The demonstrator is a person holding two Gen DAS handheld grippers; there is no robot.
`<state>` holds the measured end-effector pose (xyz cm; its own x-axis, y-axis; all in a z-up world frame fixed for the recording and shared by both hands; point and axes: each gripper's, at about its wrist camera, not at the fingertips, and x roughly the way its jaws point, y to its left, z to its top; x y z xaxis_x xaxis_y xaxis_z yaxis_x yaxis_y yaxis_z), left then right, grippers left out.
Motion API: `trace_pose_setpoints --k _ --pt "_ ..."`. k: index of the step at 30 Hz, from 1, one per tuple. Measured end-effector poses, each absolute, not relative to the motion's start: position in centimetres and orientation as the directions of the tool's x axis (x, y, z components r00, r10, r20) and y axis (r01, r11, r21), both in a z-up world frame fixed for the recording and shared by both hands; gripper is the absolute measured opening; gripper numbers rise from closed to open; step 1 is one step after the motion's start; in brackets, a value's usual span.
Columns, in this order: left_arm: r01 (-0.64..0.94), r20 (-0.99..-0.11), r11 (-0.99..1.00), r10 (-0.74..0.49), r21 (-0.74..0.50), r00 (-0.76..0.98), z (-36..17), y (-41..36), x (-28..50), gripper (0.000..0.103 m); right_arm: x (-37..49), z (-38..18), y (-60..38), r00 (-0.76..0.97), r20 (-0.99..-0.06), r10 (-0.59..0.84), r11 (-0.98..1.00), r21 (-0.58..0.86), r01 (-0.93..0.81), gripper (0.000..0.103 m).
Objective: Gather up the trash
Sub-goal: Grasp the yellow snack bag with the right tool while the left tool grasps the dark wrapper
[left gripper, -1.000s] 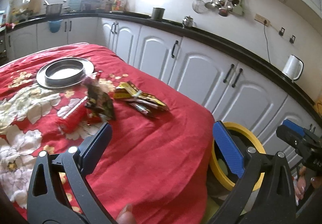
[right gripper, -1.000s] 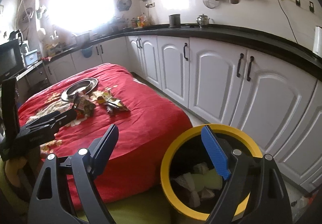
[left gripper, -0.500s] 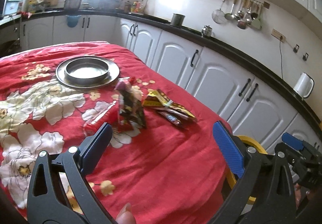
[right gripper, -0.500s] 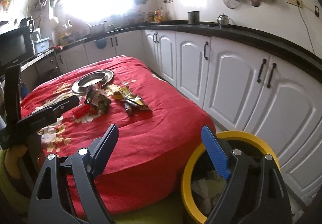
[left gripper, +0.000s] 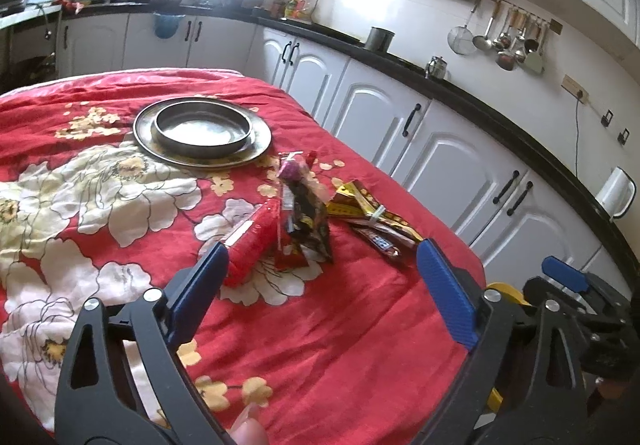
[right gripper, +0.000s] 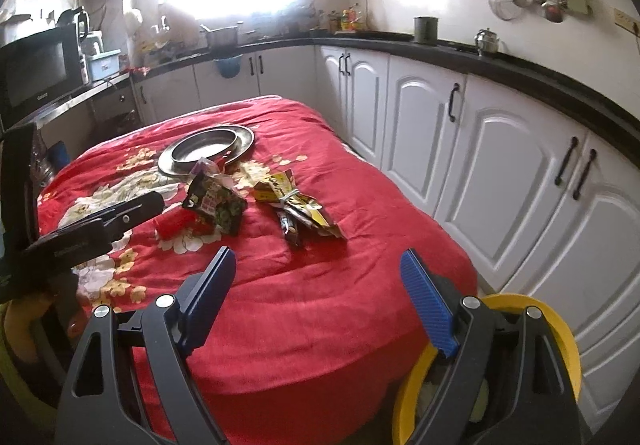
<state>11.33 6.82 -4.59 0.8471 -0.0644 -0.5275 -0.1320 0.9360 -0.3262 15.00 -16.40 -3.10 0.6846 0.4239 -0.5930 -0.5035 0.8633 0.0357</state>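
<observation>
Trash run, part done.
Both my tools, left [left gripper: 320,277] & right [right gripper: 318,293], spread, empty; wrappers [right gripper: 296,205] left on desk [right gripper: 320,305], some trash in bin [right gripper: 560,329].

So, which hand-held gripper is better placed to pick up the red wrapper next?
Probably the left hand-held gripper: it is open, and the red wrapper lies just ahead of its left finger. The right hand-held gripper is open too, but sits farther back, near the yellow bin.

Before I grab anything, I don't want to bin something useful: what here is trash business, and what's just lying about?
For the job: red wrapper, dark snack bag, yellow wrappers, yellow bin.

Just lying about: metal plate, kettle, hanging ladles.
</observation>
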Motion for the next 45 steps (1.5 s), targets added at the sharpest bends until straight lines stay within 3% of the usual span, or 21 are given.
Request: trace_pose_setpoints --k 6,8,21,27,30,34,45 --pt "-0.133 -0.548 0.927 -0.088 -0.351 0.832 -5.2 7.7 12.6 0.062 18.8 -4.3 -14.8 0.667 -0.62 0.413 0.861 0.025 -0.509 0.08" --pt "-0.13 -0.555 0.925 -0.097 -0.356 0.826 -5.4 7.7 13.0 0.058 20.3 -4.8 -14.1 0.657 -0.636 0.404 0.857 0.012 -0.516 0.074" --pt "-0.111 -0.589 0.932 -0.124 -0.345 0.798 -5.8 7.6 16.0 0.046 27.1 -8.3 -10.5 0.565 -0.737 0.371 0.836 0.0 -0.549 0.067" --pt "-0.114 -0.598 0.93 -0.128 -0.349 0.791 -6.2 7.7 17.0 0.046 28.4 -9.9 -9.2 0.524 -0.765 0.375 0.804 -0.013 -0.594 0.06" --pt "-0.119 -0.608 0.928 -0.13 -0.353 0.783 -6.5 7.7 17.5 0.04 28.3 -10.3 -8.8 0.499 -0.769 0.399 0.784 0.005 -0.62 0.046" --pt "-0.126 -0.621 0.925 -0.136 -0.359 0.772 -7.1 7.7 18.0 0.039 28.2 -10.6 -8.8 0.485 -0.77 0.415 0.783 0.03 -0.621 0.044" --pt "-0.114 -0.637 0.913 -0.18 -0.391 0.749 -7.9 7.5 17.8 0.014 27.6 -10.7 -11.1 0.432 -0.775 0.461 0.795 0.144 -0.589 0.038"
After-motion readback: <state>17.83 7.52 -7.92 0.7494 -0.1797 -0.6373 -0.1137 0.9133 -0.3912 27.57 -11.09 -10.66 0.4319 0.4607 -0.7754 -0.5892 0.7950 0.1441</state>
